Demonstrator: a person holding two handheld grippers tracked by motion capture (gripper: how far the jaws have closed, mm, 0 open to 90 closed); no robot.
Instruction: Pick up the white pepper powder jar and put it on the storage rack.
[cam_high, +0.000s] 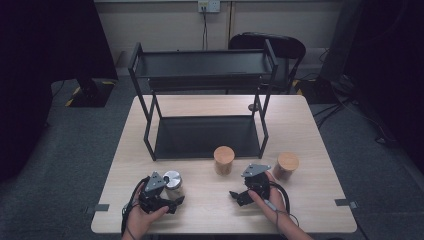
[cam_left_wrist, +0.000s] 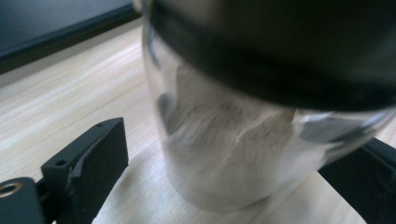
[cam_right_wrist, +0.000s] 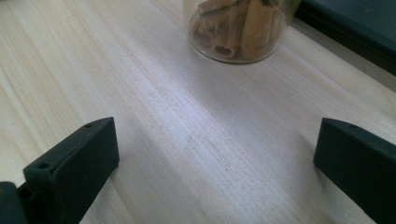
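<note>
On the table, high view: a light wooden table (cam_high: 210, 200) carries a black two-tier rack (cam_high: 205, 100), two cork-lidded jars and one metal-lidded jar.
Left gripper, high view: left gripper (cam_high: 172, 199) lies at the near left edge in the person's left hand (cam_high: 145, 215), just beside the metal-lidded jar (cam_high: 173, 184).
Right gripper, high view: right gripper (cam_high: 237, 197) rests in the right hand (cam_high: 267, 200), between and in front of the middle cork-lidded jar (cam_high: 223, 160) and the right cork-lidded jar (cam_high: 286, 166).
Rack, high view: both shelves bare; its lower shelf stands just behind the middle jar.
Left gripper view, jar: metal-lidded jar (cam_left_wrist: 261, 121) is clear glass with a dark band under the lid, upright on the wood.
Left gripper view, contents: a pale grey-white powder (cam_left_wrist: 233, 154), heaped unevenly against the glass.
Left gripper view, jaws: they stand wide on either side of the jar; the left one is clear of the glass, the right one lies close against it, contact not discernible.
Right gripper view, jaws: spread wide over bare wood, nothing between them.
Right gripper view, jar: a clear glass jar (cam_right_wrist: 238, 28) stands ahead, well apart from the jaws.
Right gripper view, contents: rolled brown cinnamon sticks (cam_right_wrist: 233, 25), standing on end.
</note>
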